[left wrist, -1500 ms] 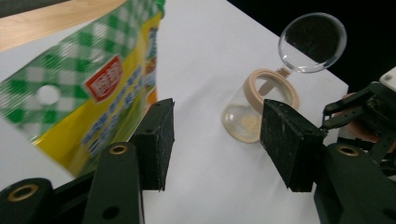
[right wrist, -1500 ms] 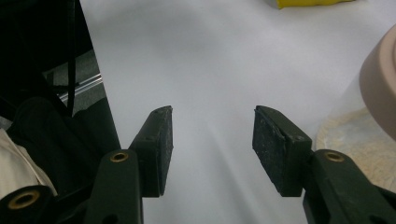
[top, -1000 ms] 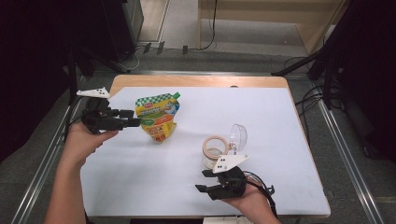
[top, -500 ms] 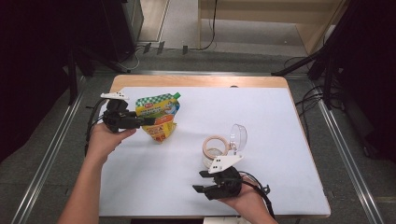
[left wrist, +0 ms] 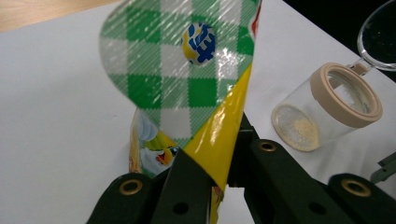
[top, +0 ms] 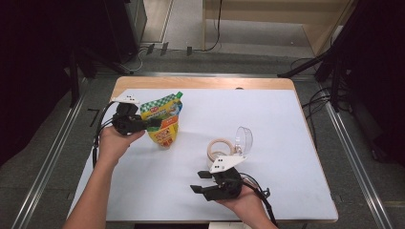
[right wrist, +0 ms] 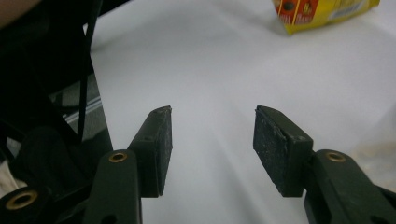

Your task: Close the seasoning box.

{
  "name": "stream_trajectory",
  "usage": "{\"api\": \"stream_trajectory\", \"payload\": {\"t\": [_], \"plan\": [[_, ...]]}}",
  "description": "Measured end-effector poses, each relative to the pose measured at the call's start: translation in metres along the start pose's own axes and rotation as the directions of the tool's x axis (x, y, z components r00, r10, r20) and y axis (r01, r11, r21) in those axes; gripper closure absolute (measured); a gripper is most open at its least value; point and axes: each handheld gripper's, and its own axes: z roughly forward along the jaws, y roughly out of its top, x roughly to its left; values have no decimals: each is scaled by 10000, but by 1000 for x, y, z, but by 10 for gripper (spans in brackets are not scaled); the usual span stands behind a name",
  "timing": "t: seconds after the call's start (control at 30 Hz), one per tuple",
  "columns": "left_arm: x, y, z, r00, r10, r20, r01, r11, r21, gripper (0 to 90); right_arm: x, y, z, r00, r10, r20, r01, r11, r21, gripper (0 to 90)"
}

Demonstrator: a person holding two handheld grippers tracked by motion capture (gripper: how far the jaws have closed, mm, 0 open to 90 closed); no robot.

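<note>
2 grippers work over the white table (top: 286,143). At the far left, the left gripper (top: 154,123) has just been closing and now pinches the edge of the pouch (top: 165,119), a green-checked and yellow packet. In the left gripper view its black jaws meet on the yellow fold of the pouch (left wrist: 196,79), the thin film pressed flat between them. The pouch lies at the far left of the white surface, its green top toward the far edge and its yellow bottom toward the near side.

Near the middle of the near edge, the right gripper (top: 197,188) is held in the person's right hand (top: 246,202) and points left. Its jaws stand apart with nothing between them; the right gripper view shows bare white surface between the 2 pads (right wrist: 161,149).

Just beyond the right gripper, a clear jar (top: 220,149) with a beige rim lies on its side, its clear hinged lid (top: 243,138) swung open. The jar sits well apart from the pouch.
</note>
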Motion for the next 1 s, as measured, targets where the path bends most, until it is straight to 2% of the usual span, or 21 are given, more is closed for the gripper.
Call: {"api": "stream_trajectory", "payload": {"t": [0.1,0.13,0.2,0.43,0.63,0.67,0.83,0.93,0.97,1.0], "plan": [[-2,3,-8,9996,-213,203,214,9998,-23,900,4,7,8,9978,-586,297,582,9982,139,485],[-2,4,-11,9989,-354,299,355,9994,-47,900,5,8,11,9972,-678,310,673,9976,182,490],[-5,6,-17,9985,-309,451,313,9995,-89,900,5,10,17,9969,-761,201,757,9969,206,502],[-23,15,-32,9970,-43,774,49,10000,-71,900,6,16,35,9968,-768,218,760,9965,336,510],[-37,20,-38,9930,223,1157,-224,9997,2,900,1,10,39,9979,-563,320,549,9976,425,533],[-42,23,-40,9907,281,1329,-284,9996,4,900,-2,6,39,9985,-348,424,331,9986,402,536],[-59,29,-44,9818,642,1787,-638,9979,-78,900,-7,3,40,9976,-247,643,223,9990,384,564],[-68,30,-46,9740,718,2148,-719,9974,-76,900,-7,3,41,9955,-339,883,317,9991,266,607],[-68,30,-46,9740,718,2148,-719,9974,-76,900,-6,3,41,9949,-381,935,360,9991,240,616],[-75,30,-46,9706,752,2289,-784,9969,48,900,-6,3,41,9943,-403,989,384,9991,204,616]]}}
